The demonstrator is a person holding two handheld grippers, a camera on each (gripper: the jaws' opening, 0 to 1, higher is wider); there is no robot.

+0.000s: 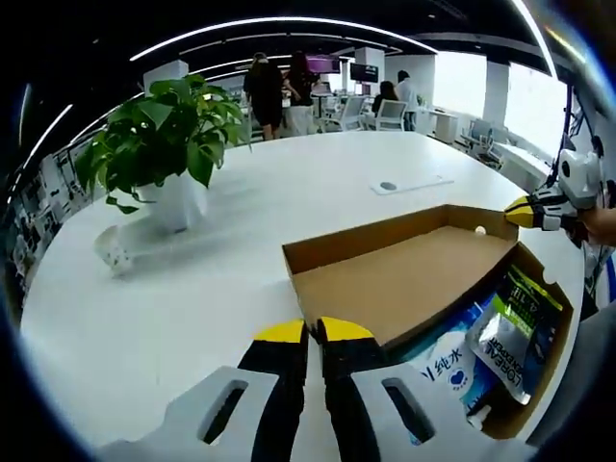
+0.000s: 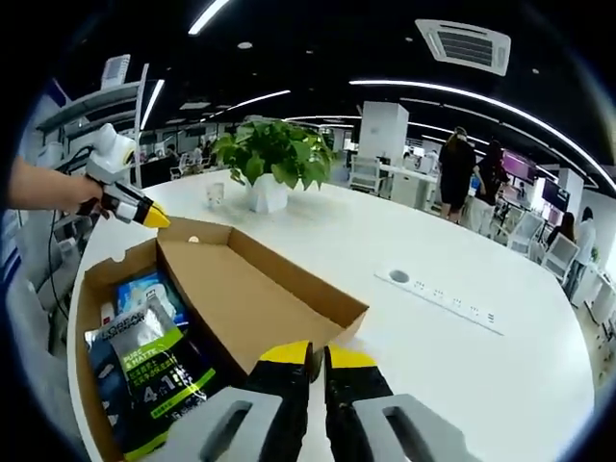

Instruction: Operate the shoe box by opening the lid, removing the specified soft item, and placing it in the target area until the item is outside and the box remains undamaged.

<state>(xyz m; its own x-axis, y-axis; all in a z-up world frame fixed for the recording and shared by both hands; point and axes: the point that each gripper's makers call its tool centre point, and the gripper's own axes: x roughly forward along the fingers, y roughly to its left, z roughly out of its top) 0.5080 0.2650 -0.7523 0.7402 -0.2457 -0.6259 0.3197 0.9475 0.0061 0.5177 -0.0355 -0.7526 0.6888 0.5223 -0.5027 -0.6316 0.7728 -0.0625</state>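
Shoe box (image 2: pixel 231 289) lid hides part of its packets (image 2: pixel 144 375); both hand-held grippers' jaws pressed together, empty.

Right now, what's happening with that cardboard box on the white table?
A person is working with two hand-held grippers. The shoe box sits on the white table with its lid already folded open. Soft packets lie inside, none taken out yet. The left gripper and right gripper each sit at an edge of the lid with jaws together. A potted plant stands beyond.
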